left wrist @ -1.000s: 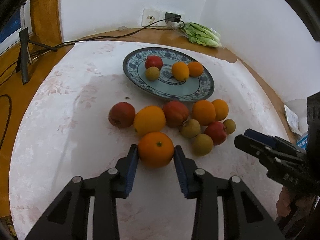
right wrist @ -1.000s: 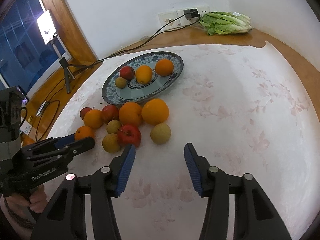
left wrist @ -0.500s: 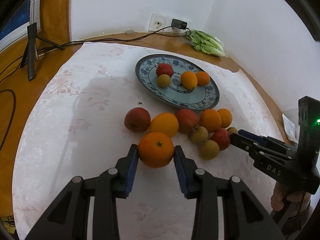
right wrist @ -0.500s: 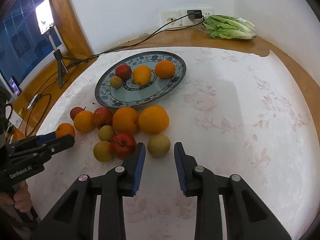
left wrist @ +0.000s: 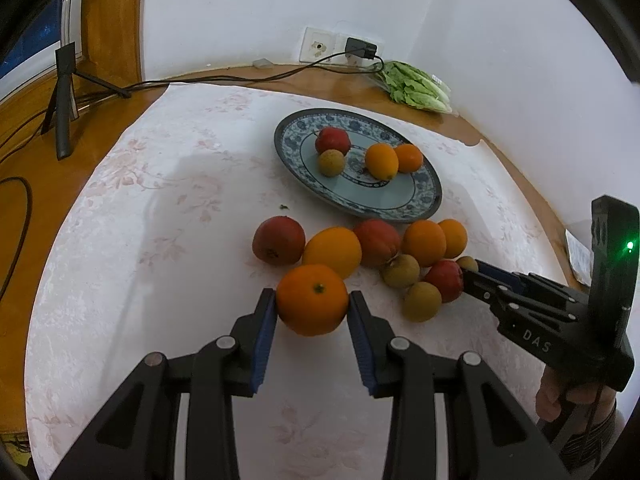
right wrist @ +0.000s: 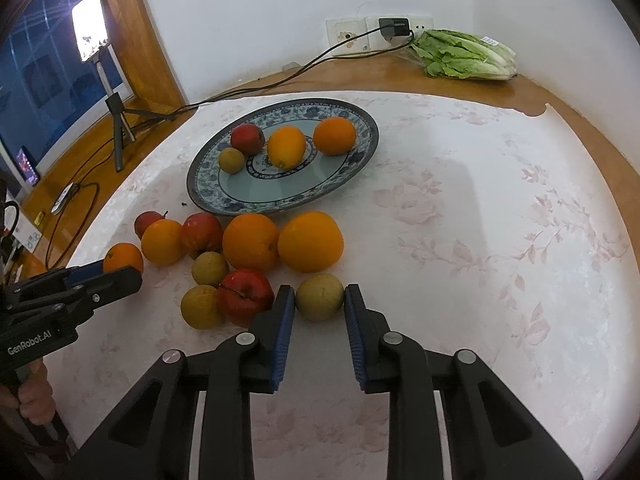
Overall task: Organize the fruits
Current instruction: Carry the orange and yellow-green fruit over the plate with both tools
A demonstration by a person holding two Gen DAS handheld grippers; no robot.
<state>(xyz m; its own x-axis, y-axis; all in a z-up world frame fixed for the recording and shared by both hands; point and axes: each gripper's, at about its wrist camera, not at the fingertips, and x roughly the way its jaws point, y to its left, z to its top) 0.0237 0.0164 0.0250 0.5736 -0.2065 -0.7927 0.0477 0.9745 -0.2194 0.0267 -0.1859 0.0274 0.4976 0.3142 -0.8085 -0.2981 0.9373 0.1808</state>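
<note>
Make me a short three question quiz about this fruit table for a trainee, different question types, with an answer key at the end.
1. True or false: the left claw grips an orange.
2. How many fruits lie on the blue patterned plate?
3. What sits between the right claw pads? A) red apple B) small yellow-green fruit C) lettuce

Key
1. True; both pads press on it.
2. Four: one red apple, one small brownish fruit, two oranges.
3. B
</note>
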